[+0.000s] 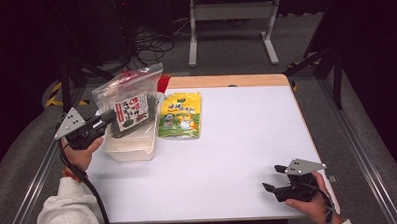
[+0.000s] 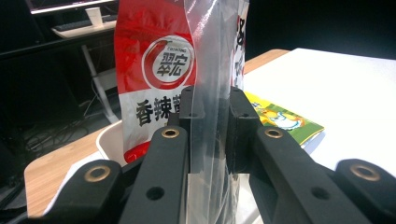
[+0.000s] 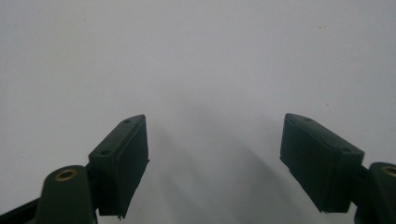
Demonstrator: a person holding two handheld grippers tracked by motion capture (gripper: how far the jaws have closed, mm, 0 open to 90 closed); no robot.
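A: What does the left tool [image 1: 108, 116] hold?

B: It pinches a clear zip bag [image 1: 128, 102]. In the left gripper view its two black jaws press the clear plastic [image 2: 210, 116] flat between them, and the bag stands upright out of the grip.

A: And what is inside the bag?

B: A snack packet with a white and red label [image 1: 131, 110] and dark contents. A red packet [image 2: 156, 70] with a round white emblem shows just beyond the left jaw; whether it sits inside the bag or behind it is hard to say from that angle.

A: Where does the bag hang?

B: Just past the tool's tips, above a white plastic tub [image 1: 132, 147] that sits on the counter [image 1: 228, 151] beneath the tool. A yellow snack packet [image 1: 180, 115] lies flat just beyond the tub, on the side away from the tool.

A: The right tool [image 1: 275, 177]?

B: Spread wide, with nothing between the jaws. It rests low over the bare counter near the front right corner, well apart from the bag, with plain white surface [image 3: 205, 70] ahead of its pads.
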